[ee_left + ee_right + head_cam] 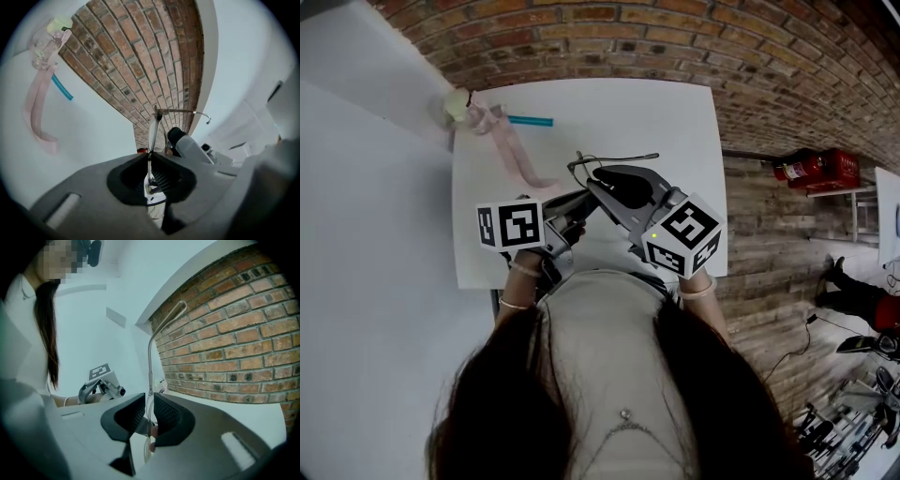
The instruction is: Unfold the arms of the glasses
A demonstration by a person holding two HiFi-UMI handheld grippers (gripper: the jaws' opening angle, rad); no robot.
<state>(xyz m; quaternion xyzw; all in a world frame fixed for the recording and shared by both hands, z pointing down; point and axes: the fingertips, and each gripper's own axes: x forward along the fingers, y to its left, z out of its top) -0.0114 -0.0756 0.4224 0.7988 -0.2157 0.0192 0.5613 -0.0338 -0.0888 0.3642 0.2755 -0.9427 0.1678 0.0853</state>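
Your left gripper (150, 158) has its jaws pinched shut on the thin frame of the glasses (153, 129). Your right gripper (150, 404) has its jaws clamped on one arm (150, 348), which rises to a curved tip. The glasses sit between both grippers, over the near half of the white counter (675, 112). A pink strap (514, 155) and a teal stick (530, 120) lie far left.
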